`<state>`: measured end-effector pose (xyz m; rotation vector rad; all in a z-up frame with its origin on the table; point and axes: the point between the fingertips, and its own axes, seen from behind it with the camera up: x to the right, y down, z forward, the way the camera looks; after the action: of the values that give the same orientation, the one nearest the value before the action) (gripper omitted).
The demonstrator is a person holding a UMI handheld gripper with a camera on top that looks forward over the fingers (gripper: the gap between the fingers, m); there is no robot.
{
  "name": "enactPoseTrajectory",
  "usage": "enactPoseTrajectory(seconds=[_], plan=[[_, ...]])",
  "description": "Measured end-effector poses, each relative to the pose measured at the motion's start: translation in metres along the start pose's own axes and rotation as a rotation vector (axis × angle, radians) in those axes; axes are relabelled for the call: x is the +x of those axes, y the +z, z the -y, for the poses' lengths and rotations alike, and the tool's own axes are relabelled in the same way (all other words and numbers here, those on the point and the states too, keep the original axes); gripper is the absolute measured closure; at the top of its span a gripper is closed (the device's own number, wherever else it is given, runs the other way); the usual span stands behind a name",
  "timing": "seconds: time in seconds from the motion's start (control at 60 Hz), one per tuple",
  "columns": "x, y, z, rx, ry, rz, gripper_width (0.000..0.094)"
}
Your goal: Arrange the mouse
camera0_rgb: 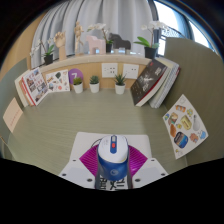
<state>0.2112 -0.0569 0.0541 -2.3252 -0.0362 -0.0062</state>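
A blue and white mouse (112, 160) with a red scroll wheel sits between my two fingers, its nose pointing forward over the green table (100, 118). My gripper (112, 152) is shut on it, and the pink pads (88, 158) press against both of its sides. The mouse seems to be held above the table. Its rear end covers the base of the fingers.
Beyond the fingers, three small potted plants (96, 82) stand along the table's far edge. Picture booklets (36, 84) lean at the far left, dark books (152, 82) at the far right, and a printed sheet (184, 124) lies to the right. Figurines and plants line the windowsill (100, 42).
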Motion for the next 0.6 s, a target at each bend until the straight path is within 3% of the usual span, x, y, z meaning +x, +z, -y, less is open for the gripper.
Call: enactPoseTrajectory(seconds=[0.183,0.383,0.533,0.567,0.6], plan=[[-0.008,0.038,-0.045,-0.1,0.043,0.036,0.0557],[-0.008,0.044,-0.046,-0.053,0.028,0.035,0.0432],[-0.008,0.044,-0.048,-0.077,0.007,0.019,0.0366],[-0.005,0.043,-0.049,-0.094,0.01,0.003,0.0299],[-0.004,0.04,-0.049,-0.112,0.008,-0.007,0.0156]])
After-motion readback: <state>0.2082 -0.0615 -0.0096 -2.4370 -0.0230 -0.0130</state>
